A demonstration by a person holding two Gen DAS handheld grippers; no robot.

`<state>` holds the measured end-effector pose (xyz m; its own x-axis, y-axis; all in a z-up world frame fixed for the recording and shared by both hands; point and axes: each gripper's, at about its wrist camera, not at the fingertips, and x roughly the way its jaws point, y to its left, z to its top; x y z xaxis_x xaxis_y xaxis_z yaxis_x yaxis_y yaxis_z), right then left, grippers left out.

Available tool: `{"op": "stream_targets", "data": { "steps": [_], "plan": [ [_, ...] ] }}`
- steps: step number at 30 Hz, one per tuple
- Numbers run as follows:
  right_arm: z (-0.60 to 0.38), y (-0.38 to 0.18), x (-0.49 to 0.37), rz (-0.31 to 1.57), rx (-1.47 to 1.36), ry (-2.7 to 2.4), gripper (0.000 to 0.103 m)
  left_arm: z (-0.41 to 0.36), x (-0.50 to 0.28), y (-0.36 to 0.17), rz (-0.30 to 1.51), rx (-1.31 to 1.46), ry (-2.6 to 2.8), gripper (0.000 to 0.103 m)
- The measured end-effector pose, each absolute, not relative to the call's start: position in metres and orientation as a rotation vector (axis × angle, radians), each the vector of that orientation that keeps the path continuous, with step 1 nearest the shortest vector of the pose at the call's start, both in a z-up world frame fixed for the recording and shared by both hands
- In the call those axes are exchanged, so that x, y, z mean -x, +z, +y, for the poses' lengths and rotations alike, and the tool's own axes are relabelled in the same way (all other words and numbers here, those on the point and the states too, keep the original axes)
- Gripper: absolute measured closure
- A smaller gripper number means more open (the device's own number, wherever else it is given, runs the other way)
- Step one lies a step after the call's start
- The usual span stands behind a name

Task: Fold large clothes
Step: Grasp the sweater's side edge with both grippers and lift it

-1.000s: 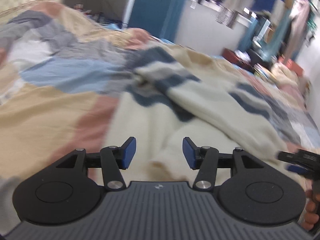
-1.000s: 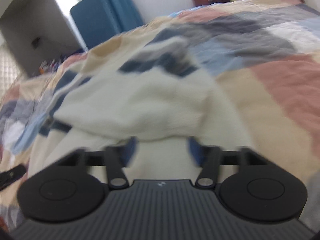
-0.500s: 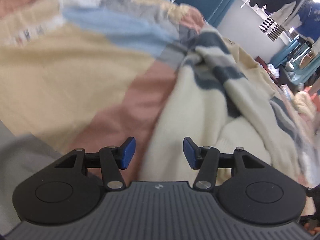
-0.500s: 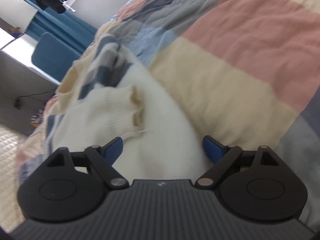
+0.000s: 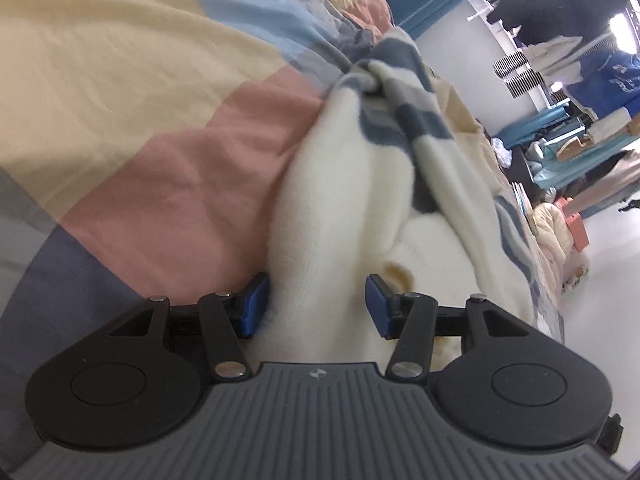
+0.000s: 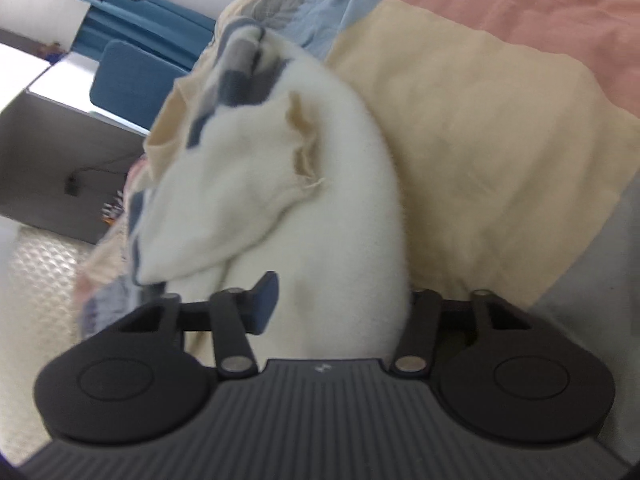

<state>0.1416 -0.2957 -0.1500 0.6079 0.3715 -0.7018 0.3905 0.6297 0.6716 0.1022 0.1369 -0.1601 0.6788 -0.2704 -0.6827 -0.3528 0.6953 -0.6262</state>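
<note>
cream fleece fills the middle of both views: a fluffy cream sweater with blue-grey stripes (image 5: 352, 200) lies bunched on a patchwork quilt of pink, beige, light blue and grey blocks (image 5: 168, 152), its striped part gathered into a knot-like pucker at the far end and its plain cream body running back toward the cameras.

the left gripper (image 5: 316, 306) has its two blue-padded fingers spread wide apart, and the cream fabric sits in the gap between them. the left pad (image 5: 253, 307) touches the sweater's edge right where it meets the pink quilt block, while the right pad (image 5: 379, 306) lies on the fleece near a small brownish mark. the jaws are not clamped; the cloth passes loosely between them.

the right gripper (image 6: 340, 304) is also splayed wide around the sweater (image 6: 320, 200). its left blue pad (image 6: 267, 302) shows clearly against the fleece, but the other pad is hidden behind the cream bulge, so only the black linkage shows on that side. a folded flap with a ragged beige seam stands up in front of it. beige and pink quilt panels (image 6: 500, 140) lie to the right of the garment.

beyond the bed, a blue upholstered panel (image 6: 132, 92) and hanging clothes (image 5: 560, 20) show in the background.
</note>
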Motion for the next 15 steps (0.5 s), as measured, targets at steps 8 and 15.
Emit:
{"op": "stream_targets", "data": {
  "steps": [8,15],
  "plan": [
    [-0.294,-0.148,-0.140,0.850,-1.040,0.149,0.086,0.132,-0.094,-0.142,0.756,0.779,0.113,0.093],
    [-0.302,-0.119,-0.125,0.639,-1.150,0.351,0.089,0.146,-0.065,-0.098,0.568,0.917,0.041,0.095]
  ]
}}
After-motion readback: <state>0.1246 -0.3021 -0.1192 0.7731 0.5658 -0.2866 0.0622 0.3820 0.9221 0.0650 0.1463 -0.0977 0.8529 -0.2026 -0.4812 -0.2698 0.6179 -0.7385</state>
